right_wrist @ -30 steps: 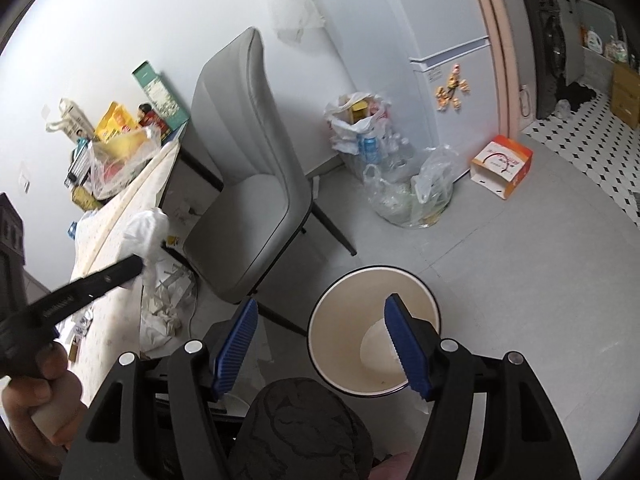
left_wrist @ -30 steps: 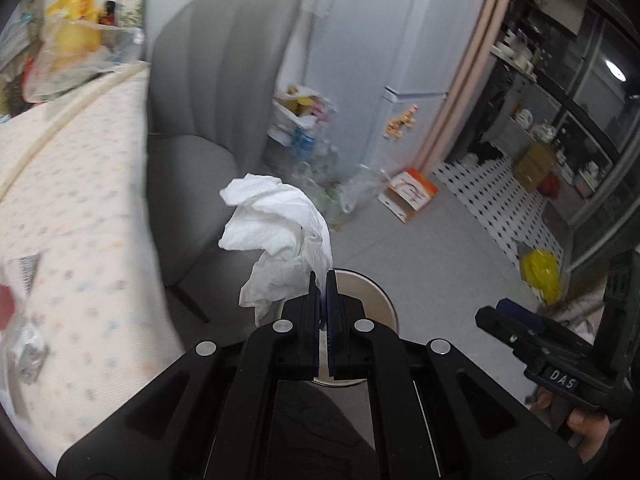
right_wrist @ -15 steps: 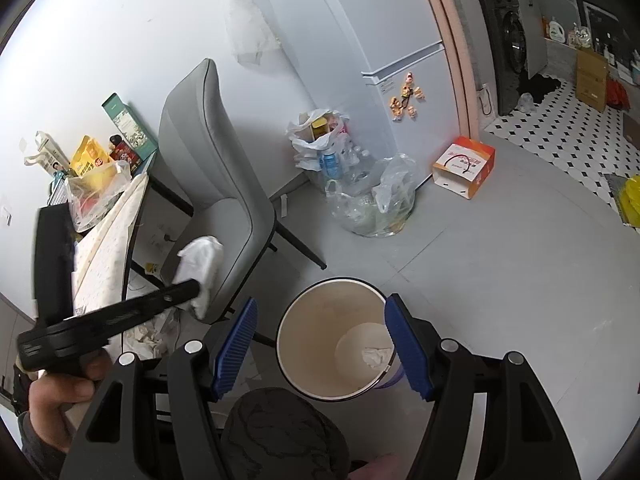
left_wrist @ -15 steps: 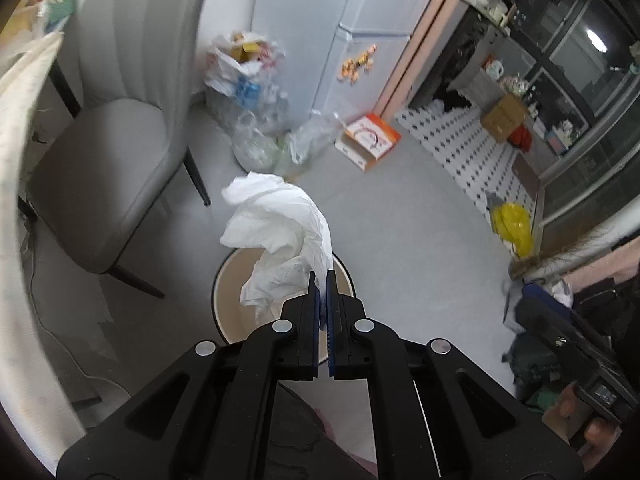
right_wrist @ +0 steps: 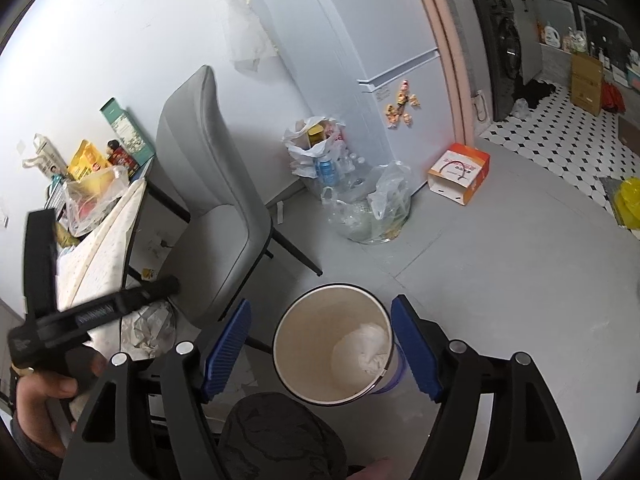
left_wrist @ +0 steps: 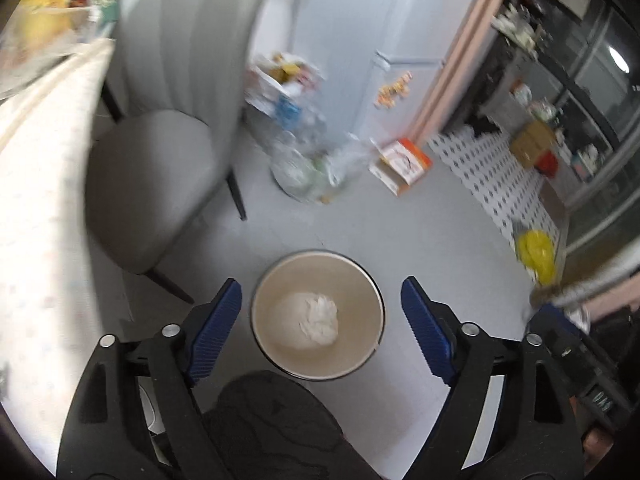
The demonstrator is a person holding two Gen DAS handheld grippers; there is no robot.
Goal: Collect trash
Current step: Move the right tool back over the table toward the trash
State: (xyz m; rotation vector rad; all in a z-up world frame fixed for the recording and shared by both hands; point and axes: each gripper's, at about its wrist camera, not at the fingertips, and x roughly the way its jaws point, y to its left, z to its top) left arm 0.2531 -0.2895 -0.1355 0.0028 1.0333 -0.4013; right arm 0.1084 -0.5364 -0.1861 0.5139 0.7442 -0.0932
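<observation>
Grey floor, lower centre: bin (left_wrist: pixel 317 314) upright, mouth upward, crumpled tissue (left_wrist: pixel 319 320) inside. Left gripper (left_wrist: pixel 321 320) and right gripper (right_wrist: pixel 320 344) both opening, empty.

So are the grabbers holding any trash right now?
No, nothing is held. The left gripper and right gripper have empty, opening jaws. The white tissue lies inside the bin below.

You see even, soft indoor light with faint shadows on the floor (right_wrist: pixel 500 264). The left wrist view is smeared by motion blur, worst at the chair (left_wrist: pixel 160 152); the right wrist view is sharp. Both bend strongly toward dark fisheye corners.
</observation>
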